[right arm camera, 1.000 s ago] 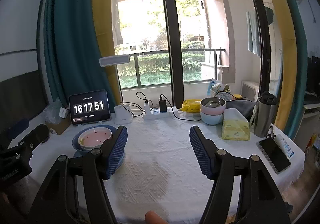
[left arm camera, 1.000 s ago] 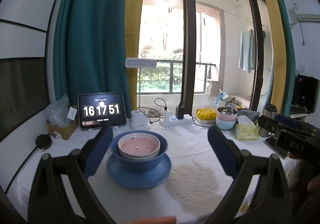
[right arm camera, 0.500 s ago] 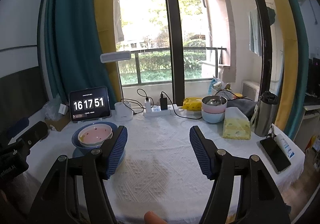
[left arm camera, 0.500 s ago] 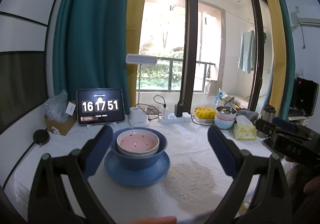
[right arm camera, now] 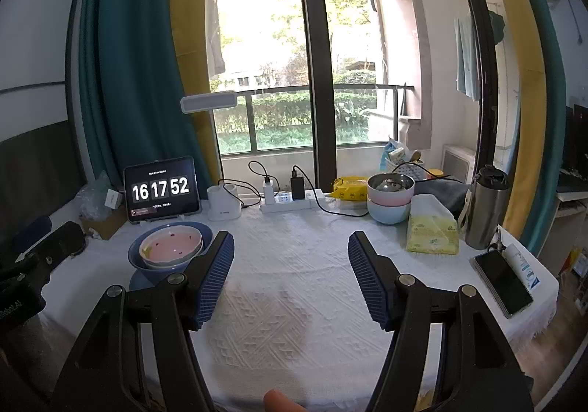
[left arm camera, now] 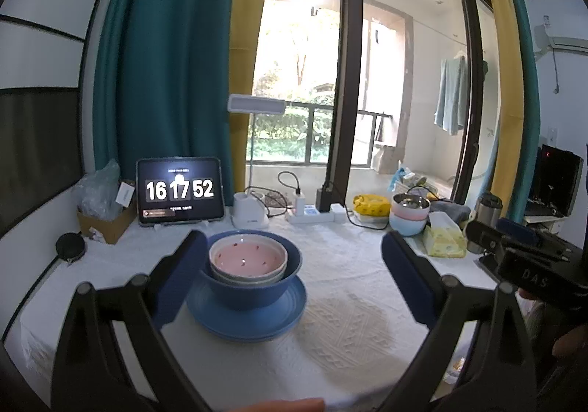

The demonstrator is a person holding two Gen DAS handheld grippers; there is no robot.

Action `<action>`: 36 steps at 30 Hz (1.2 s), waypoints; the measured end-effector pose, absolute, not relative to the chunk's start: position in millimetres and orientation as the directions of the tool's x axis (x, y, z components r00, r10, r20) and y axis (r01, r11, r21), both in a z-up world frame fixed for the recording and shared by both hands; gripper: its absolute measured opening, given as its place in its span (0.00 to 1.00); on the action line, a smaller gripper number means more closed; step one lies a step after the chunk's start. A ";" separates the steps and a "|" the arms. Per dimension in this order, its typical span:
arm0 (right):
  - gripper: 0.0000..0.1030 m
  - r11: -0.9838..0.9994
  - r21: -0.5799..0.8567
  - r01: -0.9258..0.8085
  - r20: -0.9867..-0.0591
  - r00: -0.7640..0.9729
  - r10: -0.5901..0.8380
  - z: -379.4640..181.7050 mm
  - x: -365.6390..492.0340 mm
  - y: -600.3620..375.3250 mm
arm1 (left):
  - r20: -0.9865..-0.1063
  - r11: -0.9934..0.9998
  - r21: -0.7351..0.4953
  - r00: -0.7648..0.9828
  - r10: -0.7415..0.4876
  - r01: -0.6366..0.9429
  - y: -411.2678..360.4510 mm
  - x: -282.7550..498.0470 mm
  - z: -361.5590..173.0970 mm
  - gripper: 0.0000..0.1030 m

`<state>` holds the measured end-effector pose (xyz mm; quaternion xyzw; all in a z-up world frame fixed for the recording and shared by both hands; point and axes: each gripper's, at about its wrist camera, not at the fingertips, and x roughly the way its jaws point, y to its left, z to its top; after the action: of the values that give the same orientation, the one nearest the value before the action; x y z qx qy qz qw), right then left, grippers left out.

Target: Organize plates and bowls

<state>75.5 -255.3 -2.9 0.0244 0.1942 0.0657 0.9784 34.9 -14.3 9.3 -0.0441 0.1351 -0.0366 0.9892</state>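
A table covered in a white textured tablecloth (right arm camera: pixel 294 265) stands before a tall window with teal and yellow curtains. At the far left, a black tablet showing a flip clock (left arm camera: pixel 180 190) leans upright, with a small cardboard box holding crumpled plastic (left arm camera: pixel 103 213) to its left.

Near the left of the table sits the stack that the task concerns: a flat round blue plate (left arm camera: pixel 247 316) on the cloth, a deep blue bowl (left arm camera: pixel 253 283) resting on it, and nested inside that a pink bowl with small red specks (left arm camera: pixel 248 257), which seems to sit in a second pale bowl. The left gripper (left arm camera: pixel 290 283) hovers just in front of this stack, its jaws spread wide and holding nothing; the left blue pad overlaps the stack's edge in the view, though whether it touches is unclear.

In the middle, toward the far edge, are a white lamp base (right arm camera: pixel 223 204) and a white power strip with plugged chargers (right arm camera: pixel 290 200). The right gripper (right arm camera: pixel 292 274) hangs over bare cloth at centre, jaws also wide apart and empty.

At the far right, a steel bowl nested in pink and pale blue bowls (right arm camera: pixel 390 202) stands beside a yellow tissue pack (right arm camera: pixel 431 232), a steel travel mug (right arm camera: pixel 487 206) and a black phone (right arm camera: pixel 503 281).

Judging by this, the stacking looks finished or nearly so; the far-right bowls may remain, or may not be part of it.
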 end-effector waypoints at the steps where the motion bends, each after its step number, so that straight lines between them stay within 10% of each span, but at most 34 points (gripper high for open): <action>1: 0.66 0.990 0.073 -0.120 -0.377 0.916 0.139 -3.0 75.5 -255.1 | -0.266 0.993 -0.099 0.960 -0.086 0.062 -14.6 34.7 9.1 0.94; 36: 0.66 0.992 0.067 -0.108 -0.378 0.917 0.125 -2.1 77.4 -257.8 | -0.253 0.995 -0.089 0.965 -0.065 0.044 -16.0 32.3 10.8 0.94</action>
<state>77.4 -257.8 -2.1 0.0223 0.1946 0.0595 0.9788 32.3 -16.0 10.8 -0.0412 0.1287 -0.0274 0.9905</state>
